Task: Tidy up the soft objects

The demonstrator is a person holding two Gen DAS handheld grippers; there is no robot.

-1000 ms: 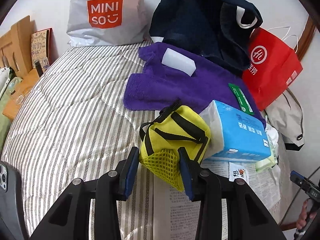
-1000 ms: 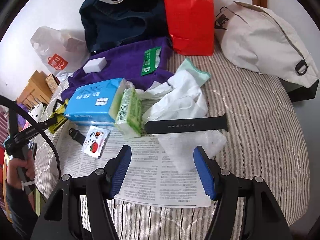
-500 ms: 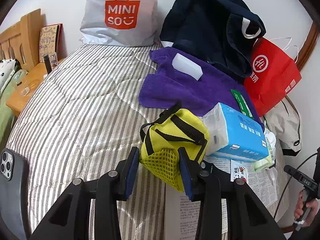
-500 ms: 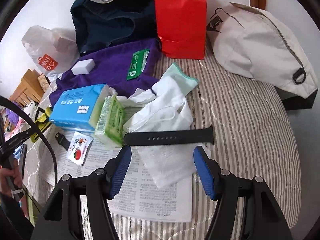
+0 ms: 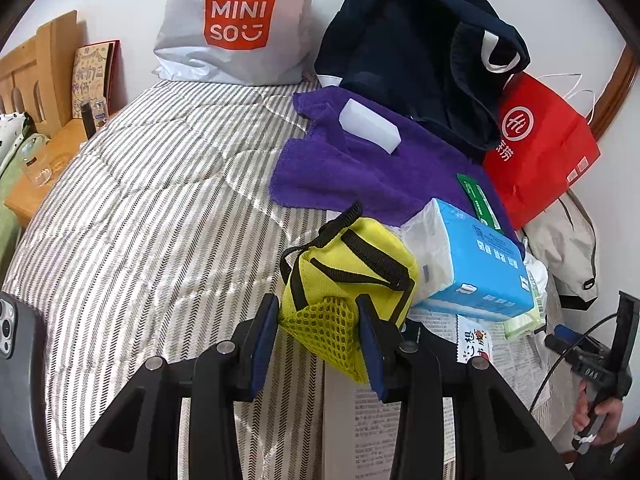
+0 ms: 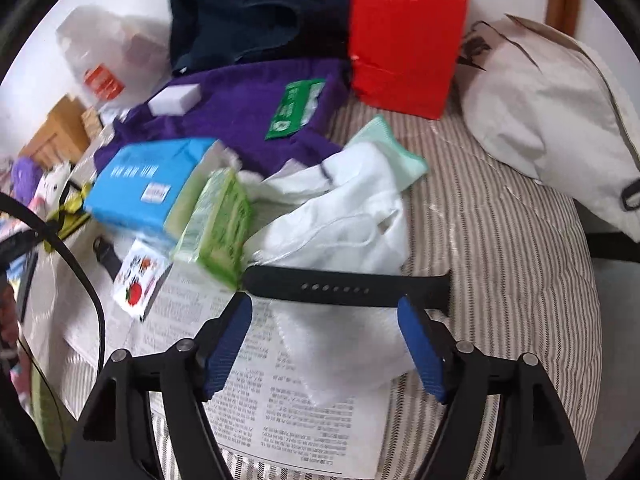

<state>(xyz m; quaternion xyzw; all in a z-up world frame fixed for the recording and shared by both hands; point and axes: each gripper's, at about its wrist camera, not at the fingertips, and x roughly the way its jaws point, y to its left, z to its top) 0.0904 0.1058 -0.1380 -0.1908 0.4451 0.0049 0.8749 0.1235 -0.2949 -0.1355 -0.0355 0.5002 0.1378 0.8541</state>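
My left gripper (image 5: 316, 332) is shut on a yellow pouch (image 5: 352, 276) with black straps and a mesh pocket, held beside a blue tissue pack (image 5: 472, 264). A purple towel (image 5: 360, 164) with a white sponge block (image 5: 370, 126) on it lies behind. My right gripper (image 6: 324, 328) is open and empty, its fingers straddling a white fluffy cloth (image 6: 340, 352) just below a black watch strap (image 6: 344, 286). White garments (image 6: 348, 216), a green tissue pack (image 6: 218, 224) and the blue tissue pack (image 6: 148, 184) lie beyond it.
All lies on a striped quilt (image 5: 140, 208) with a newspaper (image 6: 272, 392) on it. A red paper bag (image 6: 408, 28), a navy bag (image 5: 420, 48), a beige bag (image 6: 552, 120) and a Miniso bag (image 5: 240, 20) stand at the back. A phone (image 5: 16, 380) is at the left.
My right gripper has moved forward over the newspaper until its fingers straddle the white cloth below the watch strap. My left gripper has kept hold of the yellow pouch and shifted slightly.
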